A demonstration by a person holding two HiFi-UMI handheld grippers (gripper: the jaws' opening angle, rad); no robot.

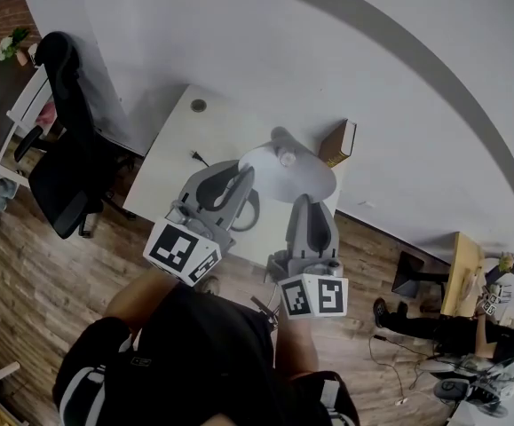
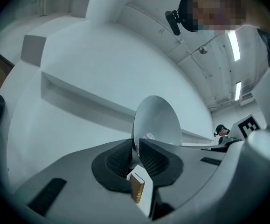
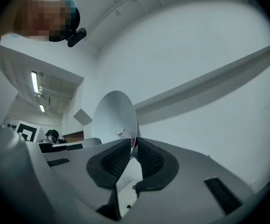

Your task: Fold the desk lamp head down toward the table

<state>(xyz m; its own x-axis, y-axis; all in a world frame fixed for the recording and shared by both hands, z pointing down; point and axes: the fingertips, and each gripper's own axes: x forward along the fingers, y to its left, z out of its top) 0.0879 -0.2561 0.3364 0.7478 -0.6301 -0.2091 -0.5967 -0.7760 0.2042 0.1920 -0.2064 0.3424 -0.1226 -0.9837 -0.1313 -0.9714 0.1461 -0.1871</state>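
Fingertips of my left gripper point(image 2: 136, 147) and right gripper point(image 3: 134, 144), both pinched shut. Over the white table point(image 1: 170, 162) stands the lamp head point(image 1: 296, 177), opening upward: I judge it light, stiff, thin-walled and smooth, so likely slippery. Grip is on its rim point(image 2: 134, 125), at two places, clear of the fragile bulb point(image 1: 285, 156).

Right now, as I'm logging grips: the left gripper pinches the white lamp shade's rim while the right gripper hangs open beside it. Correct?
No. The right gripper is not open: the right gripper view shows its fingers shut on the rim of the lamp shade too. The left gripper does pinch that rim.
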